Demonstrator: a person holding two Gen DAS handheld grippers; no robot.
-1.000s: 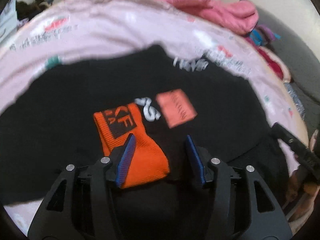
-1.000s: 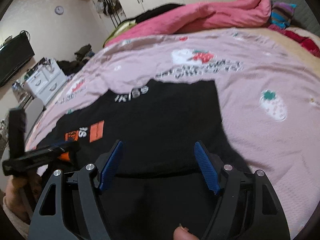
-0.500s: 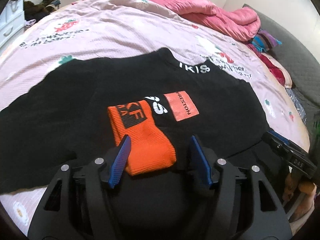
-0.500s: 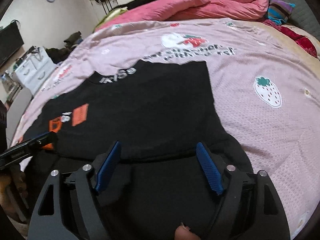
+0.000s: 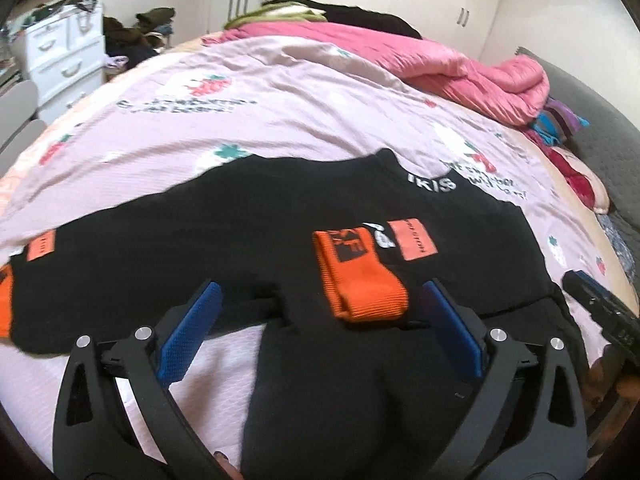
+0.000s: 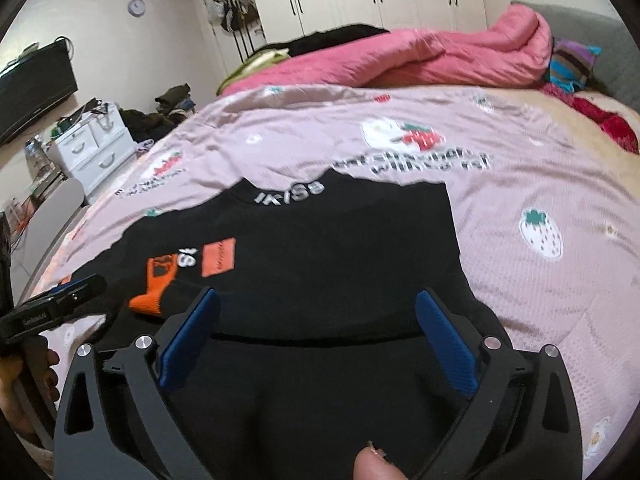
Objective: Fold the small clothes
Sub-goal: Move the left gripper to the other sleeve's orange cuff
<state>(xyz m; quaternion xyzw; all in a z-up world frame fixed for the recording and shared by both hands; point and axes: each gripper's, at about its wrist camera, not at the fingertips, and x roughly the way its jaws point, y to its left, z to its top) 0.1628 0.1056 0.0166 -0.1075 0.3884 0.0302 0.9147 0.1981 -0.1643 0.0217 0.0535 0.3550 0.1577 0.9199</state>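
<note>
Both grippers hover over the near edge of the bed, and the black sweatshirt (image 5: 248, 240) lies spread face up across the pink strawberry-print bedspread (image 5: 280, 100), its neck toward the far side and its hem nearest the cameras. The left gripper (image 5: 320, 320) has its jaws wide, nothing between them, and the folded-in orange cuff (image 5: 360, 280) sits just ahead of its right-hand blue pad. The right gripper (image 6: 316, 328) is just as wide and just as empty, poised over a fold line running across the body. Here's the worry: that cuff looks only loosely laid on the chest, so a pinch that drags the hem could slide it off and undo the sleeve fold. The fabric looks thick and doubled near the hem, so a shallow bite might take the top layer alone and leave the rest behind. The other sleeve trails off to the left, with its orange cuff (image 5: 5, 304) cut by the frame edge. How many layers lie beneath each gripper can't be made out, black on black, and the sweatshirt's near edge is hidden under the gripper bodies.
</note>
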